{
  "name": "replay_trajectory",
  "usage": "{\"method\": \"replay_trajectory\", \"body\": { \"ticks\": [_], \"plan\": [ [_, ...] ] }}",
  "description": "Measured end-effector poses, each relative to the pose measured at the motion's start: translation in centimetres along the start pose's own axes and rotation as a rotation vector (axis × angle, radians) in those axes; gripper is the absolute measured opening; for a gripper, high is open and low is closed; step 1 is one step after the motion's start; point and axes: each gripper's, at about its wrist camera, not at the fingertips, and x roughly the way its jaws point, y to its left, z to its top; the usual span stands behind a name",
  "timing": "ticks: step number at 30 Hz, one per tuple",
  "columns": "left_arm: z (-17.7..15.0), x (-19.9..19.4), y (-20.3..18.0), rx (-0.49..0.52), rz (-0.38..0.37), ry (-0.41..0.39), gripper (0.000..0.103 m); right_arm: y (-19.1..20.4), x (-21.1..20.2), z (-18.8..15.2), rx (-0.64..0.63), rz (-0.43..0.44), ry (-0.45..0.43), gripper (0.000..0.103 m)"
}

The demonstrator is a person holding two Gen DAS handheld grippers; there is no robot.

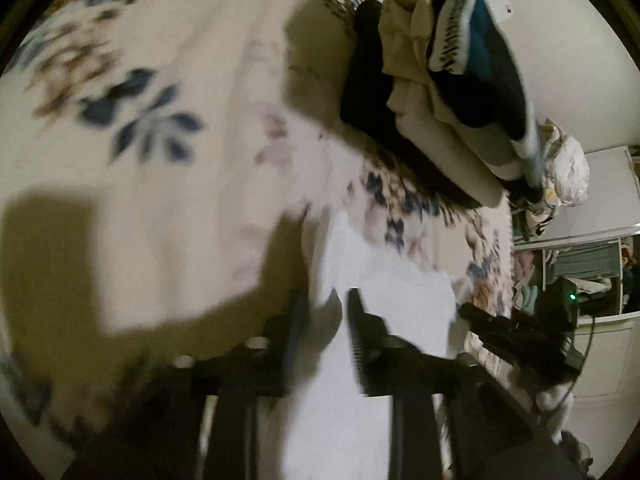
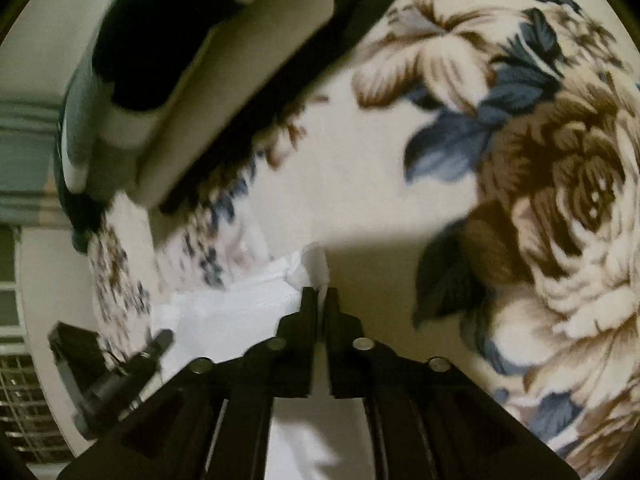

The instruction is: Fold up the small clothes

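A small white garment (image 1: 384, 292) hangs between my two grippers above a floral bedspread (image 1: 160, 184). In the left wrist view my left gripper (image 1: 326, 300) has its jaws a little apart with white cloth between them; the blur hides whether they pinch it. My right gripper also shows there (image 1: 476, 312), at the garment's right edge. In the right wrist view my right gripper (image 2: 322, 294) is shut on a corner of the white garment (image 2: 240, 312). My left gripper shows at the lower left (image 2: 160, 340).
A stack of folded clothes (image 1: 440, 92), black, cream and teal, lies on the bedspread (image 2: 520, 160) beyond the garment; it also shows in the right wrist view (image 2: 200, 80). A crumpled white item (image 1: 572, 172) and shelving (image 1: 580, 272) are at the right.
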Motion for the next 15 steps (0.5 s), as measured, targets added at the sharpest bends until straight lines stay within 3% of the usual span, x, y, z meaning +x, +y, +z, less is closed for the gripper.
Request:
{"method": "replay_trajectory", "body": {
  "ticks": [2,8,12,13,14,15],
  "plan": [
    [-3.1,-2.5,1.1,-0.008,-0.01,-0.014,0.042,-0.5,-1.2,-1.9,-0.026,0.017,0.015,0.047],
    [-12.4,-4.5,2.6,-0.017,0.005,0.029,0.042,-3.0,-2.8,-9.5,-0.038,0.069,0.113,0.049],
    [-15.3,-3.4,2.7,-0.003,0.016,0.033,0.04,-3.9,-2.2,-13.6,-0.032,0.101,0.169,0.049],
    [-15.4,-3.2,2.5,0.002,0.009,0.025,0.038,-4.0,-1.9,-14.1,-0.032,0.101,0.178,0.049],
    [-15.4,-3.1,2.1,0.021,0.012,0.008,0.02,-4.1,-1.4,-14.7,-0.032,0.097,0.188,0.049],
    [-15.3,-2.9,1.6,0.047,0.04,0.001,0.011,-4.1,-1.1,-14.9,-0.035,0.094,0.191,0.049]
  ]
}}
